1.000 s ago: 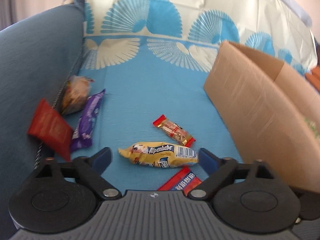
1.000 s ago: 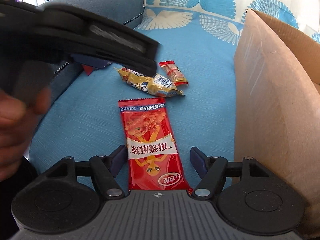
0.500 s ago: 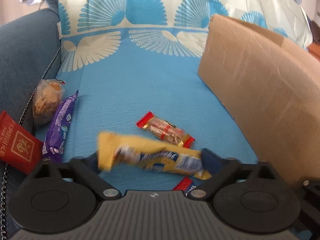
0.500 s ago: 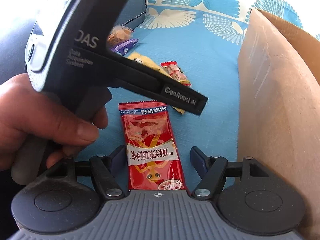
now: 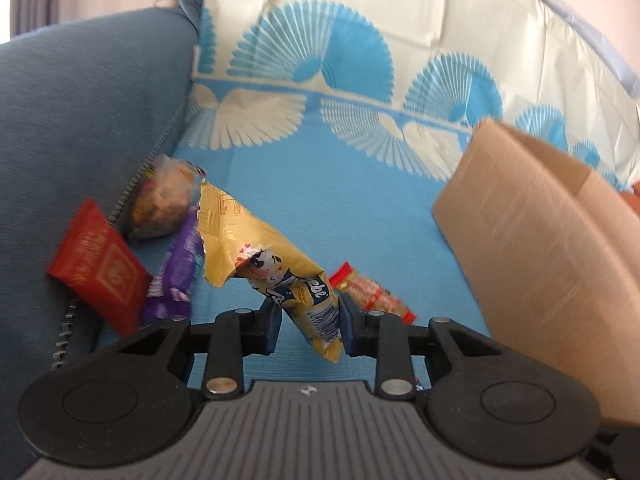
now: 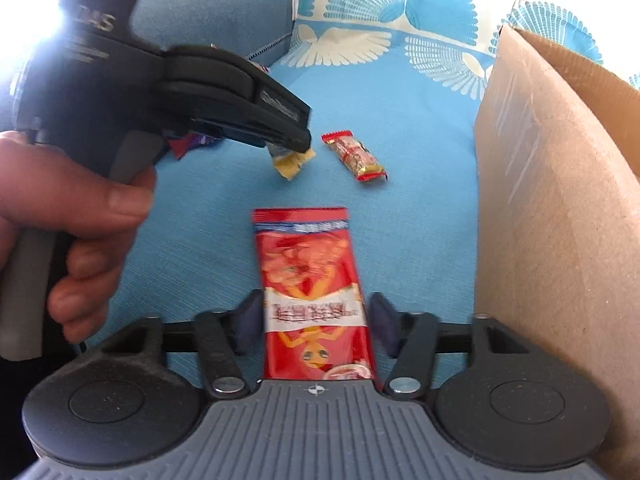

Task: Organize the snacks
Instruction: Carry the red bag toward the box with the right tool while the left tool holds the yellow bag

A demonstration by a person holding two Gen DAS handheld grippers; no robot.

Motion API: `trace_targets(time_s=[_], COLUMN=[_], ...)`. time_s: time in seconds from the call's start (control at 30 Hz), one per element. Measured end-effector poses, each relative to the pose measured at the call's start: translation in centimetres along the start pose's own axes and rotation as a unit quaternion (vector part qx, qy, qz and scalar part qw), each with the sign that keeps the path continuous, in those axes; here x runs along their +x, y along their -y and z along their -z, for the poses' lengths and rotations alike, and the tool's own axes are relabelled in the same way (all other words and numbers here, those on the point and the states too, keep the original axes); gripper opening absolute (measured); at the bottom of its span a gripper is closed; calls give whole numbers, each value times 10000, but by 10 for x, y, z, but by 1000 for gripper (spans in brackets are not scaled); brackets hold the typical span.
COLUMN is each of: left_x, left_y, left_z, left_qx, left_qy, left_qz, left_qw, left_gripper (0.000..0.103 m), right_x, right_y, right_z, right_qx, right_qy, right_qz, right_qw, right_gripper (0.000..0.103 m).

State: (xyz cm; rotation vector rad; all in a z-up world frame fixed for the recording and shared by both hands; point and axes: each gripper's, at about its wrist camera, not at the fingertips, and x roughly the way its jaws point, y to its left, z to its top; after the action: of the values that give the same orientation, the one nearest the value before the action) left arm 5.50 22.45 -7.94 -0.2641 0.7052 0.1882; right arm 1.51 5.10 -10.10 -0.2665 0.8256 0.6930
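Observation:
My left gripper [image 5: 306, 320] is shut on the yellow Alpenliebe packet [image 5: 256, 252] and holds it lifted and tilted above the blue cover; its lower end shows in the right wrist view [image 6: 291, 162]. My right gripper [image 6: 314, 326] is open, its fingers either side of a long red snack packet [image 6: 310, 280] that lies flat on the cover. A small red-ended candy bar [image 5: 372, 298] lies just right of the left gripper and shows in the right wrist view too [image 6: 354, 156]. The cardboard box [image 5: 552, 248] stands on the right.
A red packet [image 5: 100, 272], a purple packet [image 5: 176, 276] and a clear biscuit bag [image 5: 164, 200] lie at the left against the grey-blue sofa arm [image 5: 80, 120]. The box wall [image 6: 560, 220] is close on my right gripper's right side. The patterned backrest [image 5: 360, 60] is behind.
My left gripper closed on the yellow packet and lifted it off the cover, tilting it. My right gripper narrowed a little around the red packet, which still lies flat.

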Motion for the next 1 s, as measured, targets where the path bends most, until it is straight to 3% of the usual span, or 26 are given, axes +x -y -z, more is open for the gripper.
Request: trace_targets(time_s=[0.2,0.47,1.0], left_x=[-50,-115,-170], left_y=[-3,4,16], left_z=[1,17,39], left_qx=[-434,-436,-594], left_qy=[327,659,982], left_qz=[131,308,554], left_qw=[9984,9964,9918], left_gripper=[33,33,33], right_x=[-9,-45,-156], right_y=[3,-4,25], right_z=[3,3,6], right_qx=[125,2,251], right_qy=[178,779,1968], right_qz=[10,-18,166], right_qw=[9998,9970,9800], right_gripper=[49,48,48])
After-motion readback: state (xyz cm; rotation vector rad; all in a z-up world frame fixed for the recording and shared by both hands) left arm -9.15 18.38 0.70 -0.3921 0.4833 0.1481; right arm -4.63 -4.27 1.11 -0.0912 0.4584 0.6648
